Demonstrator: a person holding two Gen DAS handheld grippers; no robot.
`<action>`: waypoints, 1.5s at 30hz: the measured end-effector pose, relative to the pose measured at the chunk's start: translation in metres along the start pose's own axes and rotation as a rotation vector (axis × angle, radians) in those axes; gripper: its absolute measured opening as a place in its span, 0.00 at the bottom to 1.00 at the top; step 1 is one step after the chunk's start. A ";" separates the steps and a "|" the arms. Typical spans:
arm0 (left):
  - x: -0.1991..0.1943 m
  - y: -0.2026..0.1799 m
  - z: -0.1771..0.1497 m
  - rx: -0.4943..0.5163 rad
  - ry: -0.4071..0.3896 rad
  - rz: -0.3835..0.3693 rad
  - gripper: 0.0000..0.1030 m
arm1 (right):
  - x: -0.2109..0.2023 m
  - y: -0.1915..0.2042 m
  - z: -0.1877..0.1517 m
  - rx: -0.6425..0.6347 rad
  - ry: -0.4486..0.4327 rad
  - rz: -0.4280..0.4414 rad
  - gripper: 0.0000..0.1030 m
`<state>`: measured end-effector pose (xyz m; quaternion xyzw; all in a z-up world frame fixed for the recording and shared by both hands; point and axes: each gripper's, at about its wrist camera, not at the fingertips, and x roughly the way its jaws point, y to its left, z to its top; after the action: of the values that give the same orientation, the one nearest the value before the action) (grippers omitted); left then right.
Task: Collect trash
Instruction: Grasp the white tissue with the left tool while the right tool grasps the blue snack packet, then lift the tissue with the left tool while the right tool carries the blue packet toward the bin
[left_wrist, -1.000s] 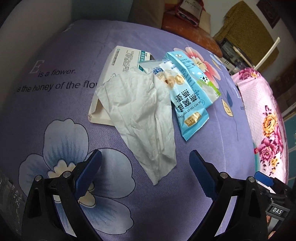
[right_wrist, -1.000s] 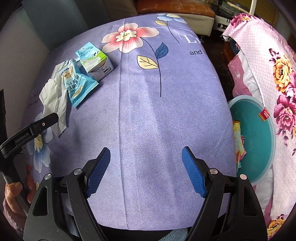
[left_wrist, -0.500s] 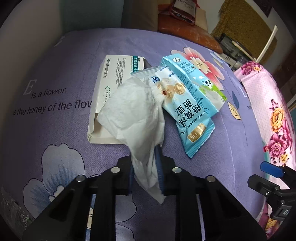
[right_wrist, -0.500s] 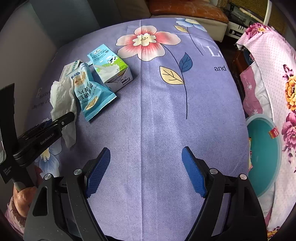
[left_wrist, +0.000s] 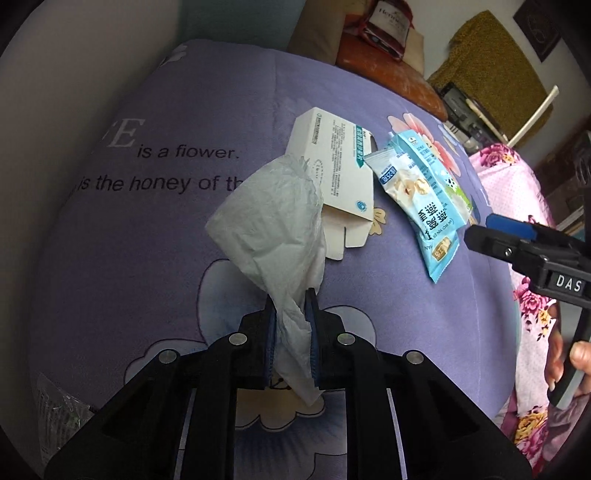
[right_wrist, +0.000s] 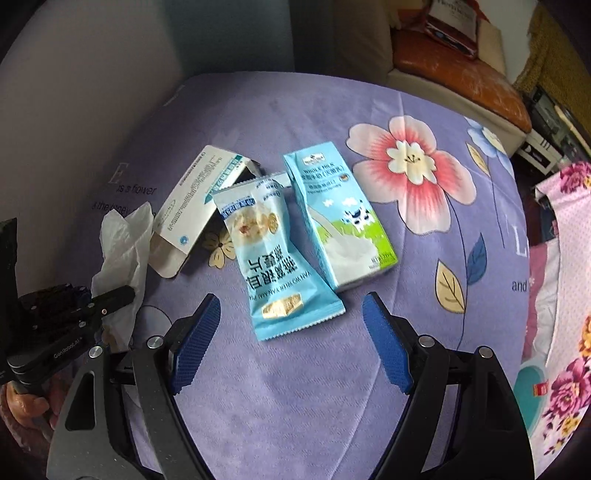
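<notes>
My left gripper (left_wrist: 291, 328) has closed on the tissue (left_wrist: 273, 225) and peeled it off the white box (left_wrist: 340, 177). My right gripper (right_wrist: 291, 339), jaws wide and empty, now hovers at the snack packet (right_wrist: 273, 266) beside that box. Box, packet and milk carton (right_wrist: 340, 221) remain; nothing blocks them.

Home: floral bedspread (right_wrist: 424, 122), cushioned bench (right_wrist: 458, 81).

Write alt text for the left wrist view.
The left gripper is shut on a crumpled white tissue, lifting it over a purple floral bedspread. Beyond lie an open white carton and a blue snack packet.
</notes>
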<state>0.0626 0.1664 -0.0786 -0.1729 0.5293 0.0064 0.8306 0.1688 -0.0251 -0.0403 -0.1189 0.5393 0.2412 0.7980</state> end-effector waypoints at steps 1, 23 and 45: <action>0.001 0.003 0.000 -0.005 0.003 0.002 0.15 | 0.005 0.004 0.007 -0.016 0.002 -0.015 0.73; 0.006 0.017 0.005 -0.011 -0.021 -0.071 0.39 | 0.067 0.012 0.036 -0.018 0.103 0.033 0.52; -0.001 -0.006 -0.010 0.007 -0.047 0.058 0.21 | -0.001 -0.030 -0.061 0.193 0.034 0.141 0.19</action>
<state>0.0548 0.1579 -0.0792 -0.1544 0.5147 0.0328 0.8427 0.1354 -0.0784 -0.0656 -0.0073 0.5804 0.2414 0.7777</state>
